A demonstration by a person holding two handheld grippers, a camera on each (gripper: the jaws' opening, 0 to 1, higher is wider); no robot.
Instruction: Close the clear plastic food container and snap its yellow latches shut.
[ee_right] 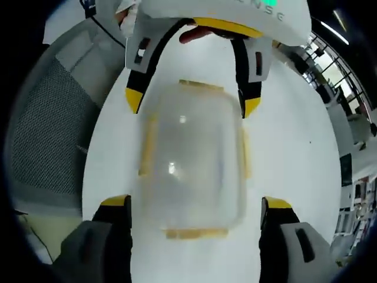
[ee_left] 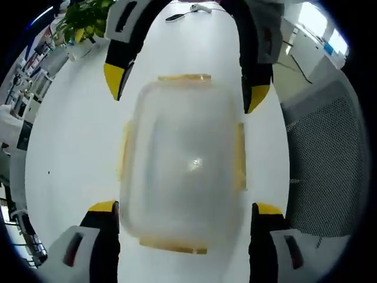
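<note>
The clear plastic container (ee_left: 182, 165) sits on the white table (ee_left: 70, 135) with its lid on top, and it looks blurred. A yellow latch shows on each side, such as the far latch (ee_left: 184, 77) and the side latch (ee_left: 240, 156); I cannot tell whether they are snapped down. My left gripper (ee_left: 185, 207) is open, its jaws straddling the container's near end. My right gripper (ee_left: 185, 88) faces it, open, at the far end. In the right gripper view the container (ee_right: 191, 171) lies between my right gripper (ee_right: 195, 203) and the left gripper (ee_right: 193, 101), both open around its ends.
A grey mesh chair (ee_left: 330, 159) stands beside the table, also in the right gripper view as the chair (ee_right: 53, 130). A potted plant (ee_left: 82, 20) and small objects (ee_left: 191, 10) sit at the table's far end. Shelving lines the room's edge.
</note>
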